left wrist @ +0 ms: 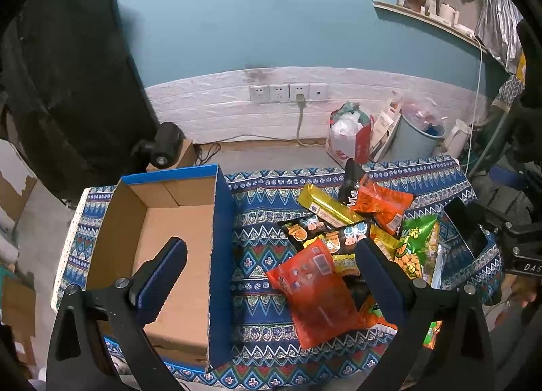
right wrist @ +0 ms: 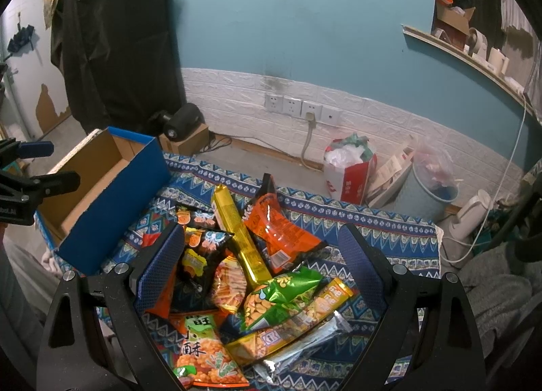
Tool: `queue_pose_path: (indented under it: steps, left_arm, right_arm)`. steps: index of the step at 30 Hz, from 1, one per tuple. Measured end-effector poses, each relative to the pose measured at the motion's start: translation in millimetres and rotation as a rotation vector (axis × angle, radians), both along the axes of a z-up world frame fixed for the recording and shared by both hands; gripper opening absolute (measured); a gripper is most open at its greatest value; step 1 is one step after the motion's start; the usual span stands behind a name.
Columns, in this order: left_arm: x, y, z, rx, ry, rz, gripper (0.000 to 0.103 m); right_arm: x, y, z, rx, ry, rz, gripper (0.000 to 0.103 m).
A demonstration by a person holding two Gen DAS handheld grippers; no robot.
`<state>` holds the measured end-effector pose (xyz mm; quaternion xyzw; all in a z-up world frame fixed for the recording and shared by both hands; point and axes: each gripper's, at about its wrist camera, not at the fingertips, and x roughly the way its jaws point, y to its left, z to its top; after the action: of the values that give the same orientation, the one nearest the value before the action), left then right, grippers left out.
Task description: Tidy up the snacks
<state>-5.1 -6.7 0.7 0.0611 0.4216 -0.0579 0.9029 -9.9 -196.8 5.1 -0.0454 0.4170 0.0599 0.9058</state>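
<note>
the left gripper (left wrist: 271, 255) is hanging with its jaws wide apart and nothing between them, one finger over the cardboard box (left wrist: 176, 221) and the other over the snack pile (left wrist: 355, 238). the right gripper (right wrist: 261, 238) is hovering spread open too, straddling that pile. nearest in the right wrist view, a green and orange packet (right wrist: 203, 350) is lying beside a silver wrapper (right wrist: 305, 340). further out, a gold stick pack (right wrist: 237, 228) is leaning against an orange bag (right wrist: 281, 231). everything is sitting on the patterned cloth (left wrist: 264, 221) covering the worktop. beyond it, a bin (right wrist: 430, 194) is standing by the wall sockets (right wrist: 298, 108).
</note>
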Motion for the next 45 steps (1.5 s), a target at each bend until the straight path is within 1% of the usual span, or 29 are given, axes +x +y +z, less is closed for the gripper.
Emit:
queue_pose_path:
  steps: [45]
  left_arm:
    - [-5.8, -6.4, -4.9, 0.003, 0.010, -0.007, 0.101]
  right_arm:
    - [-0.7, -0.9, -0.3, -0.008, 0.005, -0.001, 0.090]
